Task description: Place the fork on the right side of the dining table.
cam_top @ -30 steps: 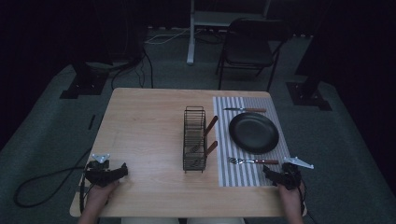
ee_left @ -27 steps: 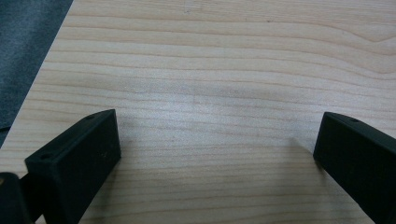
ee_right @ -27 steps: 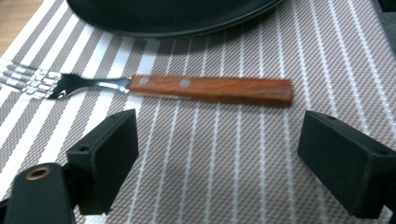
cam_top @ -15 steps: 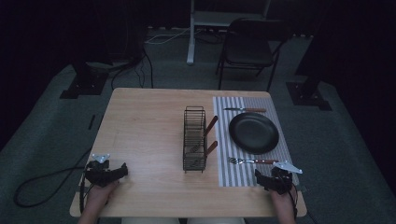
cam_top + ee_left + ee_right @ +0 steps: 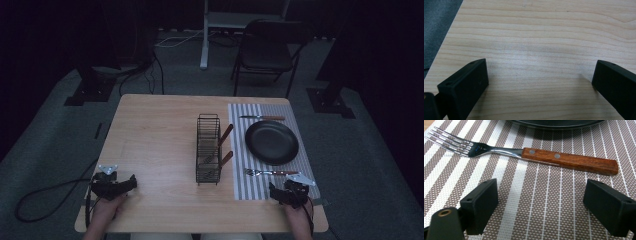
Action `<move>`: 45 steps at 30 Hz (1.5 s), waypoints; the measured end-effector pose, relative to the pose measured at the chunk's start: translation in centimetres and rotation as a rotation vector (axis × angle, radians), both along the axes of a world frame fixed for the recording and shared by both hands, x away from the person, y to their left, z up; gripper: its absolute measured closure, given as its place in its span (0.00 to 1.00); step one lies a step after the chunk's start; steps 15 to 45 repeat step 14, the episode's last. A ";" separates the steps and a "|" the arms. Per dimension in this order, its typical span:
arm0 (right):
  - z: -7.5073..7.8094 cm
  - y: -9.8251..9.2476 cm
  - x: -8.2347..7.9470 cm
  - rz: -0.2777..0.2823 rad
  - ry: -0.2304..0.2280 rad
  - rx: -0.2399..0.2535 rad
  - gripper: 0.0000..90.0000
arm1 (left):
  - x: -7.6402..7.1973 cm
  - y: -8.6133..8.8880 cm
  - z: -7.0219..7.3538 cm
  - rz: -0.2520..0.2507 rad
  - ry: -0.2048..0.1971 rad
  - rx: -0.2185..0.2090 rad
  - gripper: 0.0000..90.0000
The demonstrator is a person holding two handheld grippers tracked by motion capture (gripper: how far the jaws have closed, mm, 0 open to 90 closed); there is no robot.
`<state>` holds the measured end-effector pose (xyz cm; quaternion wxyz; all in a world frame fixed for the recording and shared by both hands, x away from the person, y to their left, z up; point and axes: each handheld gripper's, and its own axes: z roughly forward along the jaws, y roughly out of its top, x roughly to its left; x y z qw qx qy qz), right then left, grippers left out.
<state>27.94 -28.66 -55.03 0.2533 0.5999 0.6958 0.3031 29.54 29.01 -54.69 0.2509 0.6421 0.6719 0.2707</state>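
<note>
A steel fork with a riveted reddish wooden handle [image 5: 529, 154] lies flat on a brown-and-white striped woven placemat [image 5: 544, 202], tines toward the left of the right gripper view and handle toward its right. It sits just beyond the right tongs [image 5: 541, 207], whose two black jaws stand wide apart and empty above the mat, one on each side of the handle's near length without touching it. Past the fork, the rim of a round black plate [image 5: 556, 122] crosses the top of that view.

From the high view, the fork [image 5: 270, 172] rests near the front edge of the placemat [image 5: 240, 150], with the plate [image 5: 272, 142] behind it and a wooden-handled knife [image 5: 262, 118] at the far side of the plate. The right tongs [image 5: 276, 191] sit at the mat's front right corner, held by a hand [image 5: 295, 215].

Left of the mat stands a black wire rack [image 5: 208, 148] holding two wooden-handled utensils [image 5: 225, 145] that lean out to the right.

At the front left corner of the light wooden counter [image 5: 155, 135], the left tongs [image 5: 539, 82] hang open over bare wood, jaws wide apart and holding nothing.
</note>
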 end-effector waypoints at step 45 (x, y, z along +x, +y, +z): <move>0.0 0.0 0.0 -0.005 0.000 0.000 0.14 | 0.0 -0.1 0.0 0.007 0.000 0.000 0.01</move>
